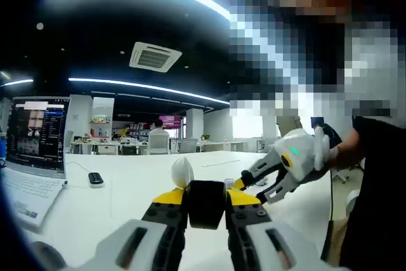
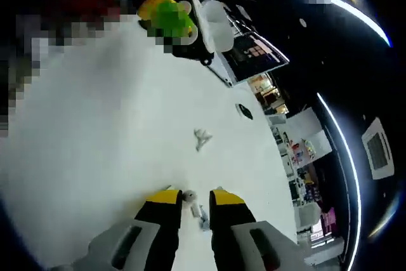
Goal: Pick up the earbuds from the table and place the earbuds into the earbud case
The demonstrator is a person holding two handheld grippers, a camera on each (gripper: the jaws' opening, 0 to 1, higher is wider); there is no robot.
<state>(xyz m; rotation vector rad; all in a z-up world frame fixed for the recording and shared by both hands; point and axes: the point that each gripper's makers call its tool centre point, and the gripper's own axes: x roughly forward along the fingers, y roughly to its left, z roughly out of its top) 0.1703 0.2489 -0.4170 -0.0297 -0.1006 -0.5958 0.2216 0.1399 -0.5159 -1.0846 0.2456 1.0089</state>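
Note:
My left gripper is shut on a black earbud case, held above the white table; a white rounded part stands up behind it. My right gripper is low over the table, its jaws close together on a white earbud that lies slantwise between them. A second white earbud rests on the table a little further ahead. The right gripper enters the left gripper view from the right. The left gripper with the case sits at the top of the right gripper view.
An open laptop stands at the table's left, and its screen also faces the right gripper view. A small black object lies beside it. A person's dark sleeve is on the right. Office desks fill the background.

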